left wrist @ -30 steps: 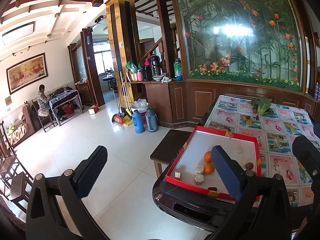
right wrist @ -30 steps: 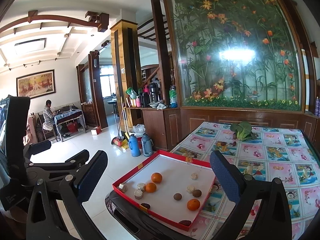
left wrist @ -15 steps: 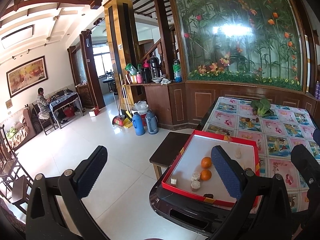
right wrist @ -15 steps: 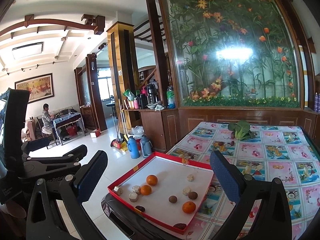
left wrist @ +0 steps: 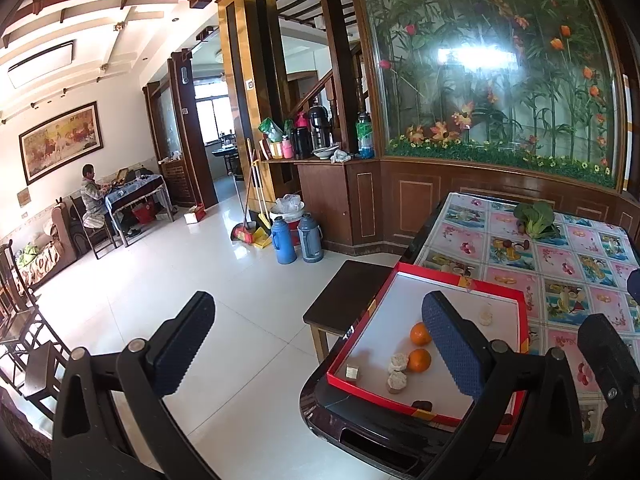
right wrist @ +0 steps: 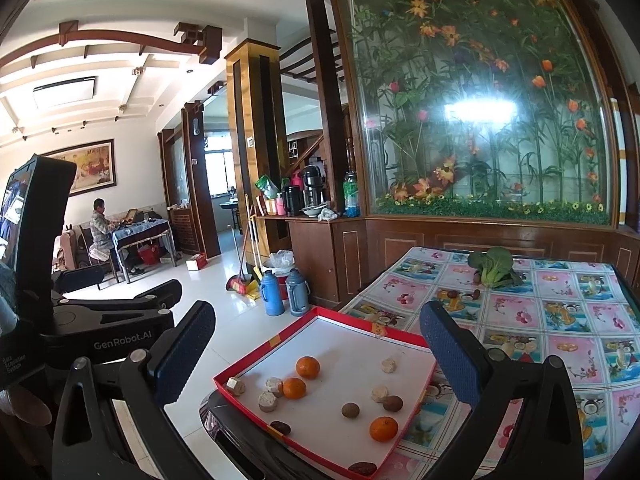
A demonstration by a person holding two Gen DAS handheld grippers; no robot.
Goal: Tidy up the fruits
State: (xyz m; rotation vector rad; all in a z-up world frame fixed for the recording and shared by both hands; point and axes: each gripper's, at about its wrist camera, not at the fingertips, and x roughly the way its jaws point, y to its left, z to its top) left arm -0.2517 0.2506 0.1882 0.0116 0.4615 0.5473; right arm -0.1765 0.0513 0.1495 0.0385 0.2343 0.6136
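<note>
A red-rimmed white tray (right wrist: 304, 318) lies at the near left corner of the table. It holds three oranges (right wrist: 308, 367), several pale round pieces (right wrist: 273, 384), brown round fruits (right wrist: 350, 410) and dark dates (right wrist: 280, 427). The tray shows in the left wrist view (left wrist: 360, 322) with two oranges (left wrist: 419, 361). My right gripper (right wrist: 316, 354) is open and empty, above and in front of the tray. My left gripper (left wrist: 320, 346) is open and empty, to the left of the tray over the floor. The left gripper's body shows in the right wrist view (right wrist: 120, 320).
The table has a flowered cloth (right wrist: 560, 320) with a green leafy vegetable (right wrist: 494, 266) at its far side. A dark stool (left wrist: 344, 296) stands by the table's left edge. Two thermos flasks (left wrist: 296, 238) and brooms stand by the wooden cabinet. A person sits far left (left wrist: 92, 200).
Both grippers have risen and drawn back slightly, so the tray sits lower in both views. Neither gripper's opening has changed. The fruits have not moved.
</note>
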